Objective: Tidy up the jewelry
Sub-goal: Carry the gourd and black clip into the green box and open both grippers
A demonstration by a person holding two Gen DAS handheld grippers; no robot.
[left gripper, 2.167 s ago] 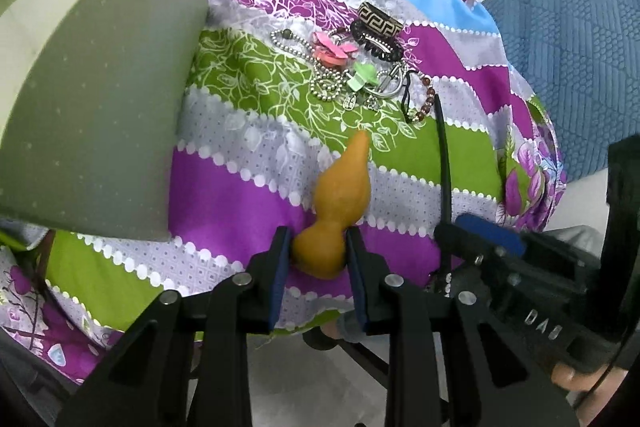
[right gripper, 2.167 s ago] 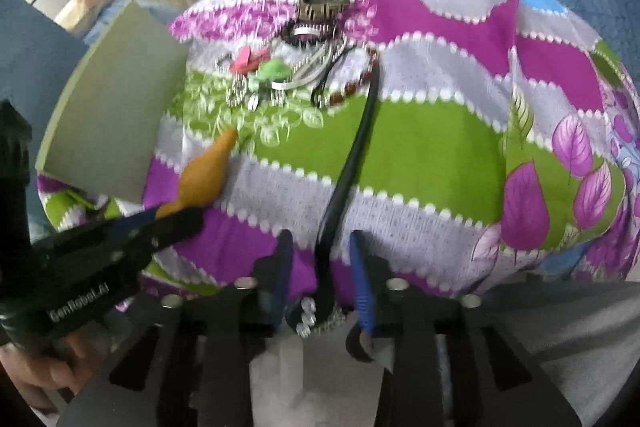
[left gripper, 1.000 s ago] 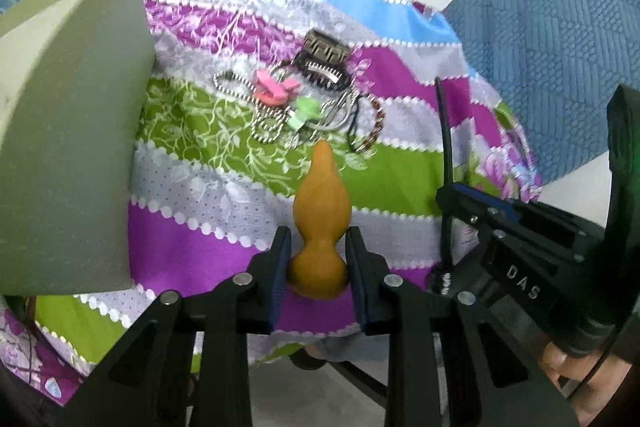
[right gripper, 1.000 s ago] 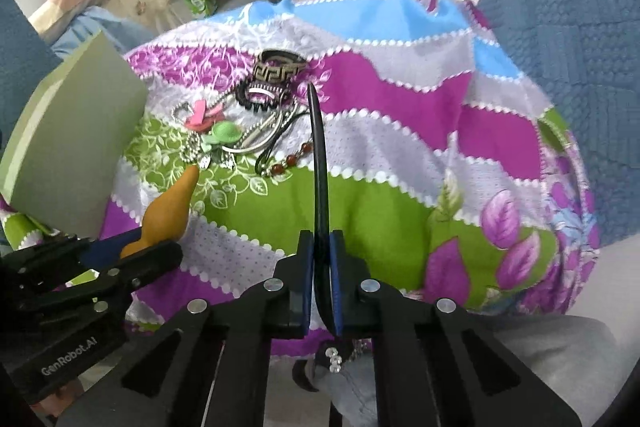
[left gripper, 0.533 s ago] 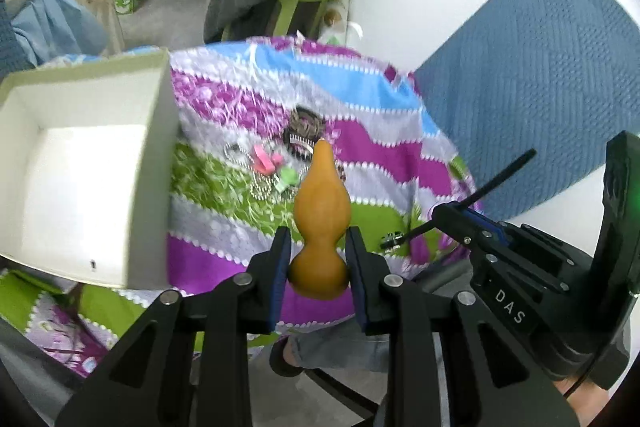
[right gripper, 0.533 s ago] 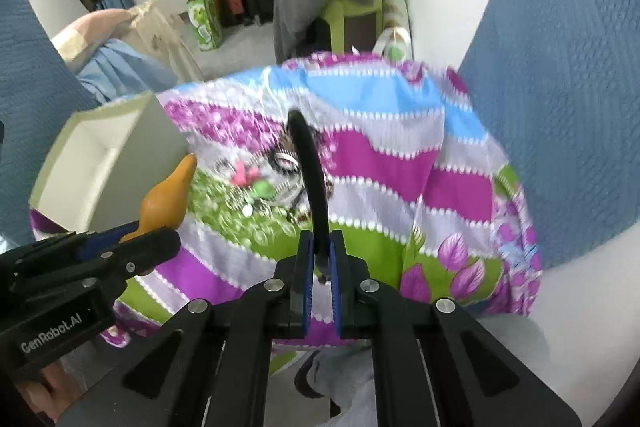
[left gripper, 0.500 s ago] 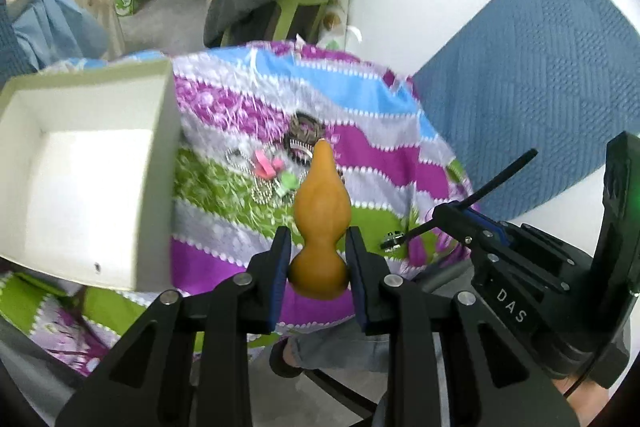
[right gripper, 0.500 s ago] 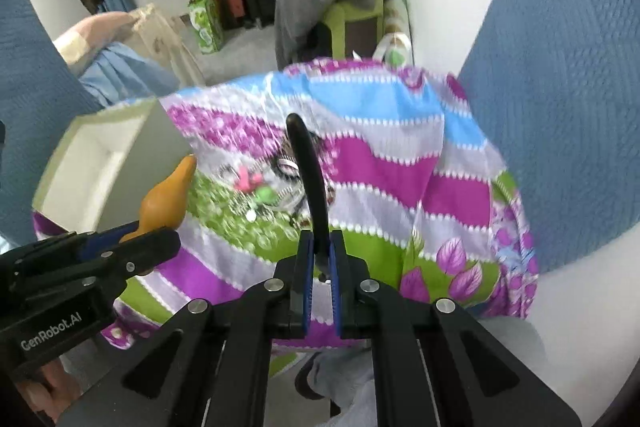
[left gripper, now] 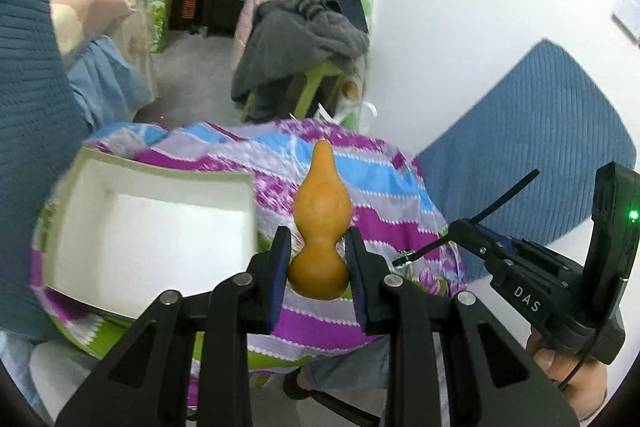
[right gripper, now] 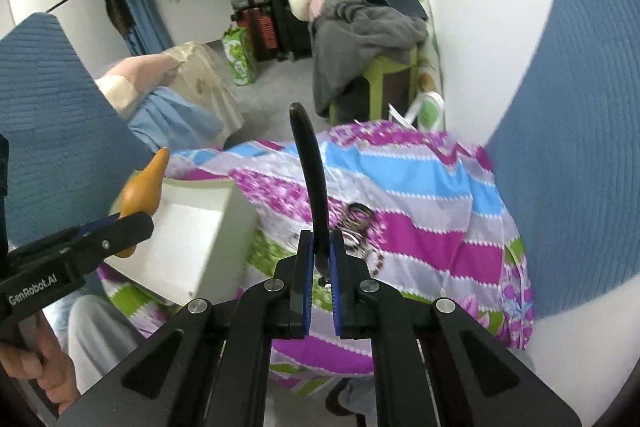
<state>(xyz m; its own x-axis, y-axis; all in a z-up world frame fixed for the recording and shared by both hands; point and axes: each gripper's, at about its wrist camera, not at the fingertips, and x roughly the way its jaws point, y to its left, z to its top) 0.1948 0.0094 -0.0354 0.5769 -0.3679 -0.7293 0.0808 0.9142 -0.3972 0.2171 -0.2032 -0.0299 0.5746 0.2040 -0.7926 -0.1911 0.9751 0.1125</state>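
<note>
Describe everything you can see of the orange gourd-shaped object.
The orange gourd is smooth and matte, with a round lower bulb, a wider upper bulb and a tapering neck. The left hand-held gripper clamps its lower bulb between blue-padded fingers. It points away from the camera, held above the patterned cloth.

box (left gripper: 152,227) left on cloth (left gripper: 400,227) | jewelry (right gripper: 360,223) right of box
</note>
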